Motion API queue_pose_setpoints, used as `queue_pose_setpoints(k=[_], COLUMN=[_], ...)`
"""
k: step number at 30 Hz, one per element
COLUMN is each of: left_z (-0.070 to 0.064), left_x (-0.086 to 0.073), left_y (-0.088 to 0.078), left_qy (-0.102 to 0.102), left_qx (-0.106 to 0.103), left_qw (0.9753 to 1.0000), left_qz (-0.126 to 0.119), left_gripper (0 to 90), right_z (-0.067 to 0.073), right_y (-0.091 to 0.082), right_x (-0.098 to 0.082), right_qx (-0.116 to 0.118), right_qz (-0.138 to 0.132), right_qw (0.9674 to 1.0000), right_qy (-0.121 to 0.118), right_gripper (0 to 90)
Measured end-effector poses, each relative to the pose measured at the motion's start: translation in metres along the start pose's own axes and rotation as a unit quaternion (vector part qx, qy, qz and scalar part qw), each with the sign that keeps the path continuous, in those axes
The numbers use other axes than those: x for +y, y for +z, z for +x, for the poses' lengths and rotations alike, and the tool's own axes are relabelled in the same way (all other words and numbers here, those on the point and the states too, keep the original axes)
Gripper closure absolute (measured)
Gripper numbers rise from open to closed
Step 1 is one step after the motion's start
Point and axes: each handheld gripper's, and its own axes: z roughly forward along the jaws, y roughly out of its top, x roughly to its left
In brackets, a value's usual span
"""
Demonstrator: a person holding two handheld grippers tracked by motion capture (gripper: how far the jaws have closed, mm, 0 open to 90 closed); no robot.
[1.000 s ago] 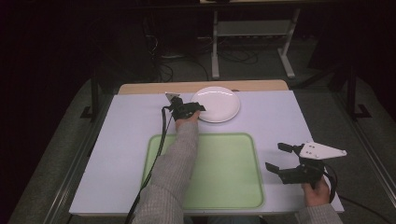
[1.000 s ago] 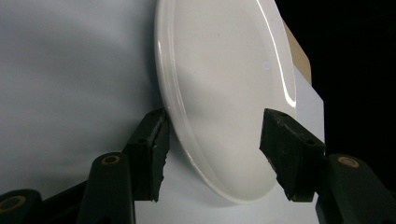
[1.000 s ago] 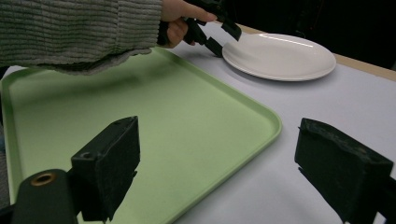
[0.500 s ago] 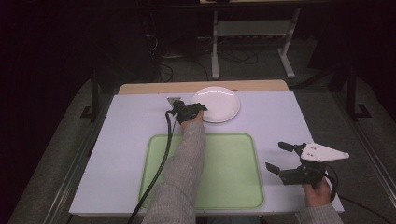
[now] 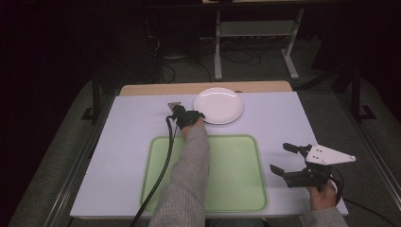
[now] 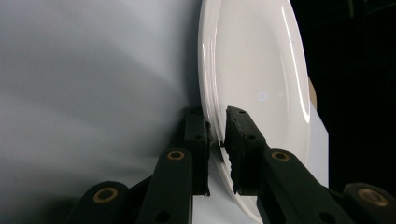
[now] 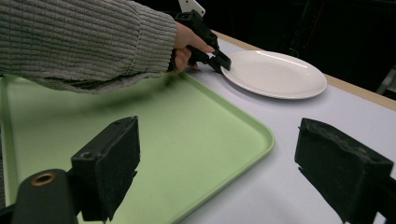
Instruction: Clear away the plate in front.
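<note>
Since the earlier frames, the left gripper (image 5: pixel 199 116) has been closing its jaws, and the rim of the plate (image 5: pixel 219 105) is now sitting between them. In the left gripper view the two pads (image 6: pixel 198 137) are pinching that rim from above and below near the bottom centre of the frame, though whether the lower pad is pressing fully flat is hard to tell from the shadow there. The plate is lying upper centre in the high view, on the white table (image 5: pixel 118 156), just beyond the far edge of the green tray (image 5: pixel 236 184) and apart from it. The right gripper (image 5: pixel 286 158) is hovering at the lower right of that view, off the tray's right side, its jaws standing wide apart with nothing between them; the right gripper view is showing both pads (image 7: pixel 108 161) spread over the tray corner.

The grip is taking only a thin bite of a smooth, glazed rim. If the plate is being lifted from that one edge, its weight is likely to lever it downward and let it slip out or swing. Dragging it toward the tray could catch it on the tray's raised lip and tip it.
</note>
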Motion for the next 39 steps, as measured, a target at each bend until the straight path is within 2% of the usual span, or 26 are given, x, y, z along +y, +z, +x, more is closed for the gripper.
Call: queue_pose_setpoints(k=[6, 9, 10, 11, 15, 18, 20, 21, 24, 30, 35, 36, 38, 39], left_z=[0.004, 0.006, 0.006, 0.005, 0.001, 0.003, 0.008, 0.009, 0.010, 0.012, 0.009, 0.009, 0.009, 0.008], left_x=[0.002, 0.004, 0.004, 0.006, 0.008, 0.009, 0.010, 0.010, 0.011, 0.018, 0.026, 0.027, 0.032, 0.034], left_y=[0.000, -0.003, -0.003, -0.005, -0.008, -0.008, -0.006, -0.006, -0.006, -0.010, -0.021, -0.023, -0.028, -0.032], left_qy=[-0.008, -0.005, -0.005, -0.004, 0.005, -0.004, -0.022, -0.029, -0.022, -0.032, -0.020, -0.018, -0.024, -0.024], left_qx=[-0.014, -0.038, -0.038, -0.051, -0.070, -0.080, -0.097, -0.099, -0.101, -0.108, -0.118, -0.121, -0.141, -0.145], left_qw=[0.9999, 0.9993, 0.9993, 0.9987, 0.9975, 0.9968, 0.9949, 0.9945, 0.9945, 0.9935, 0.9927, 0.9924, 0.9897, 0.9892], left_qz=[0.005, 0.006, 0.006, 0.005, 0.004, 0.006, 0.018, 0.016, 0.016, 0.014, 0.010, 0.010, 0.012, 0.010], left_gripper=[80.9, 82.3, 83.1, 84.3, 87.1, 87.0, 86.6, 86.4, 86.4, 86.6, 86.7, 86.8, 86.5, 86.4], right_z=[0.000, 0.000, 0.000, 0.000, 0.000, 0.000, 0.001, 0.001, 0.001, 0.000, -0.001, 0.000, 0.000, 0.000], right_y=[0.000, 0.000, 0.000, 0.000, 0.000, 0.000, 0.000, 0.000, 0.000, -0.001, -0.001, -0.001, -0.001, -0.001], right_x=[0.000, 0.000, 0.000, 0.000, 0.000, 0.000, 0.000, 0.000, -0.001, -0.002, -0.002, -0.002, -0.002, -0.003], right_qx=[0.001, 0.001, 0.001, 0.002, 0.002, 0.002, 0.002, 0.003, 0.004, 0.002, 0.002, 0.002, 0.001, 0.000], right_qz=[0.000, 0.001, 0.001, 0.001, 0.003, 0.004, 0.004, 0.004, 0.005, 0.004, 0.003, 0.004, 0.005, 0.005], right_qw=[1.0000, 1.0000, 1.0000, 1.0000, 1.0000, 1.0000, 1.0000, 1.0000, 1.0000, 1.0000, 1.0000, 1.0000, 1.0000, 1.0000], right_qy=[-0.001, -0.003, -0.003, -0.003, -0.003, -0.002, -0.002, -0.002, -0.002, 0.000, 0.002, 0.001, 0.000, 0.000], right_gripper=[13.2, 13.2, 13.2, 13.2, 13.2, 13.2, 13.2, 13.3, 13.2, 13.2, 13.2, 13.2, 13.2, 13.2])
